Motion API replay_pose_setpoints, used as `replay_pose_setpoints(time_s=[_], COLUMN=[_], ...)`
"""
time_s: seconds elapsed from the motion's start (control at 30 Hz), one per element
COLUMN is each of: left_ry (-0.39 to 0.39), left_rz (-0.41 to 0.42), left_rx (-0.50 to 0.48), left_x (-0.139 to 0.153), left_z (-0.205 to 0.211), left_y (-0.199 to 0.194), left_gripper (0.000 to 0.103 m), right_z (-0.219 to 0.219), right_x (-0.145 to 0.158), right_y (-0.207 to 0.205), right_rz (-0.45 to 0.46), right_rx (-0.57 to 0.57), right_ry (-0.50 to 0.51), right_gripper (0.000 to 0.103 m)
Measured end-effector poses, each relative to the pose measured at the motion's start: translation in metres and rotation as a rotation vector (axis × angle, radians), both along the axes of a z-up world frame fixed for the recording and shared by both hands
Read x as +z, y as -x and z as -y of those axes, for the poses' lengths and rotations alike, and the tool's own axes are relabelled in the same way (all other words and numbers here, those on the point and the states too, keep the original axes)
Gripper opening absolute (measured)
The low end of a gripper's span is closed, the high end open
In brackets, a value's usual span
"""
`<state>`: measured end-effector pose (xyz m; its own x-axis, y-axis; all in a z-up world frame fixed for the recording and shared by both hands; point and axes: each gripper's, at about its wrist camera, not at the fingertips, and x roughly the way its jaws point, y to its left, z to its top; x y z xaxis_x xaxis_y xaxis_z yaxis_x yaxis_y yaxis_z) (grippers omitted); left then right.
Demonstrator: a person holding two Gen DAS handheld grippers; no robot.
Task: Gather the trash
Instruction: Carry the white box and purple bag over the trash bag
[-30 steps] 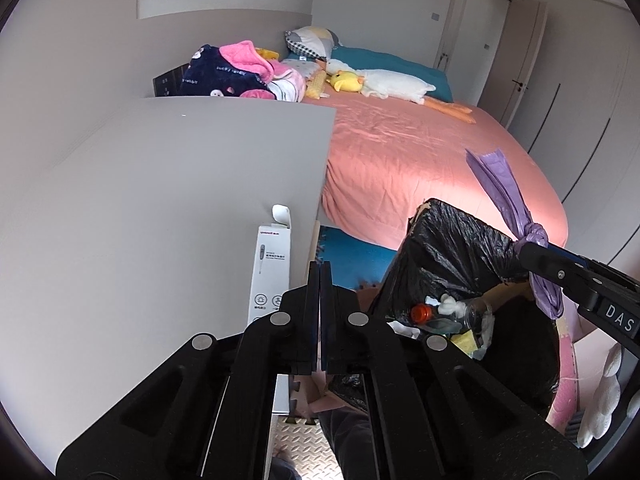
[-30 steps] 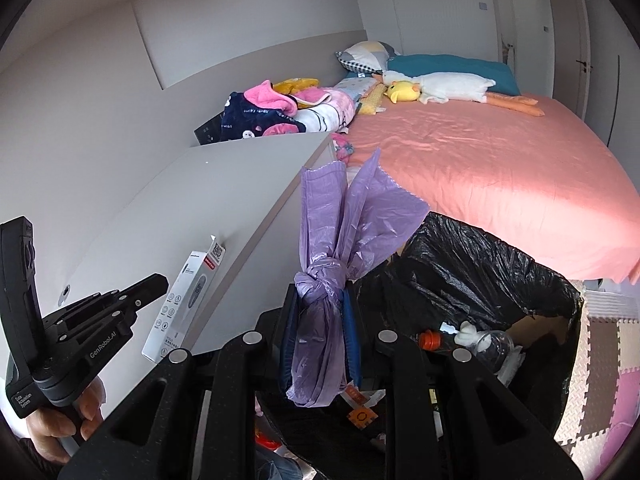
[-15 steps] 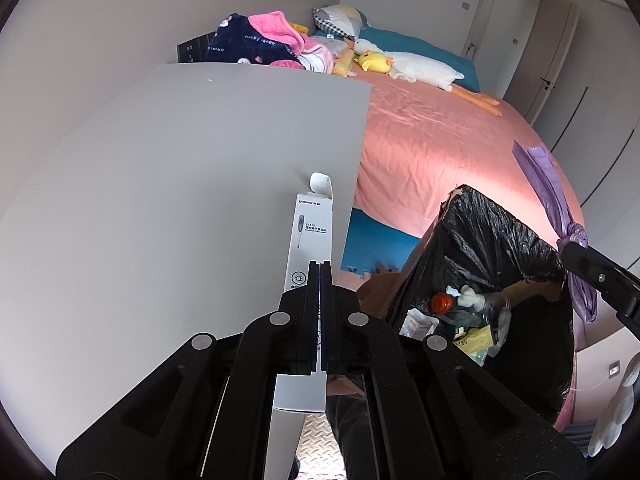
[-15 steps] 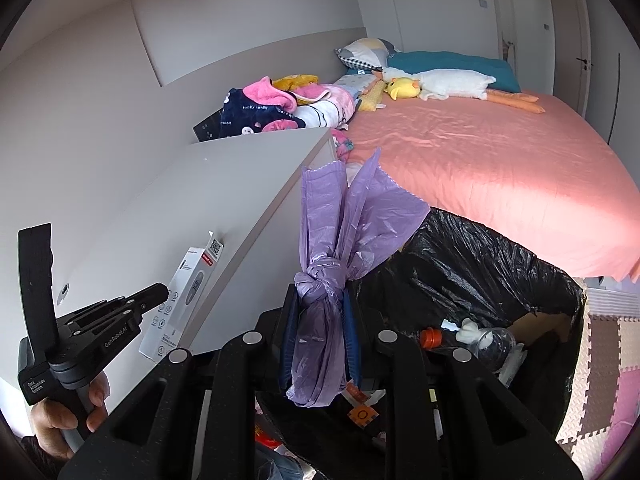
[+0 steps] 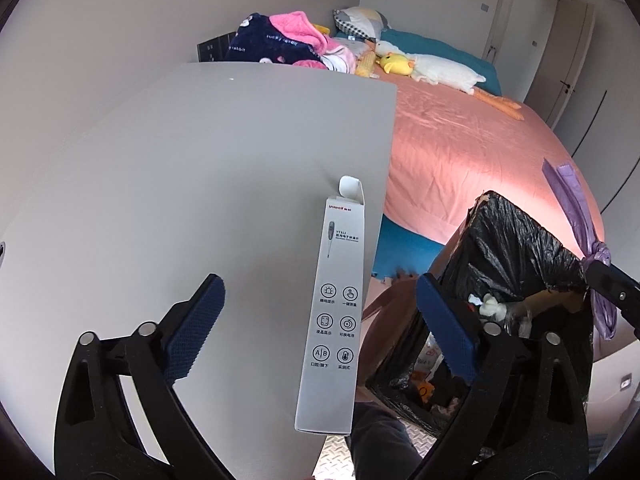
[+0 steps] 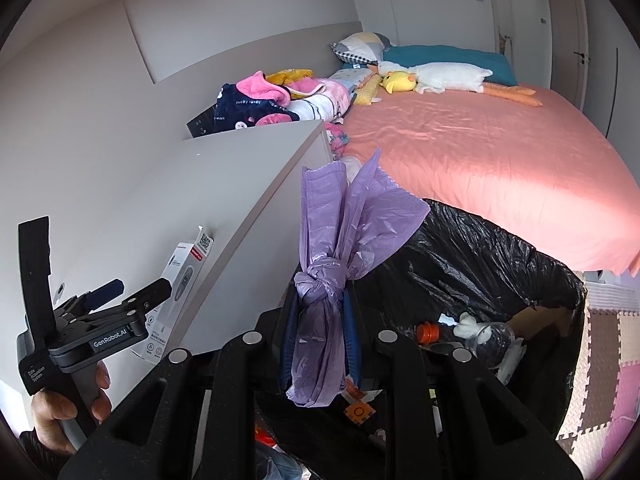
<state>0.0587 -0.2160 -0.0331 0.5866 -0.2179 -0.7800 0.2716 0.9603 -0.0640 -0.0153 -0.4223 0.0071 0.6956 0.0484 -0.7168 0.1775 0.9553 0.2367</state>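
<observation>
Purple bag [image 6: 320, 312] pinched in right gripper [image 6: 320, 336]; left gripper [image 5: 320, 320] spread around box [image 5: 334, 308].

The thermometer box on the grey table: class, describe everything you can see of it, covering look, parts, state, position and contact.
The thermometer box is a long, slim white carton, seemingly cardboard, printed with a thermometer drawing, six round icons and a red brand name. Its far end flap stands open. It lies flat on the grey table near the right edge, its near end overhanging. The left gripper is open, its blue-padded fingers on either side without touching it.
</observation>
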Motion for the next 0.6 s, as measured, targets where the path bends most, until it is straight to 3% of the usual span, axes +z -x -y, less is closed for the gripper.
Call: replay_pose_setpoints(time_s=[0.03, 0.1, 0.2, 0.37, 0.6], left_ry=[-0.005, 0.007, 0.026, 0.017, 0.048], left_rz=[-0.011, -0.046, -0.075, -0.06, -0.038], left_rx=[-0.002, -0.012, 0.0, -0.002, -0.033], left_x=[-0.003, -0.01, -0.018, -0.019, -0.005], left_z=[0.001, 0.002, -0.001, -0.002, 0.005], left_y=[-0.001, -0.005, -0.01, -0.009, -0.003], left_gripper=[0.078, 0.048, 0.032, 0.026, 0.026], right_z=[0.001, 0.002, 0.003, 0.005, 0.011], right_x=[-0.001, -0.002, -0.004, -0.005, -0.006], right_y=[-0.001, -0.001, -0.002, -0.001, 0.002], right_rz=[-0.003, -0.006, -0.009, -0.008, -0.006], right_rx=[-0.002, -0.004, -0.003, -0.008, -0.021], right_ry=[-0.002, -0.004, -0.003, -0.006, -0.011], right_gripper=[0.023, 0.023, 0.023, 0.023, 0.023])
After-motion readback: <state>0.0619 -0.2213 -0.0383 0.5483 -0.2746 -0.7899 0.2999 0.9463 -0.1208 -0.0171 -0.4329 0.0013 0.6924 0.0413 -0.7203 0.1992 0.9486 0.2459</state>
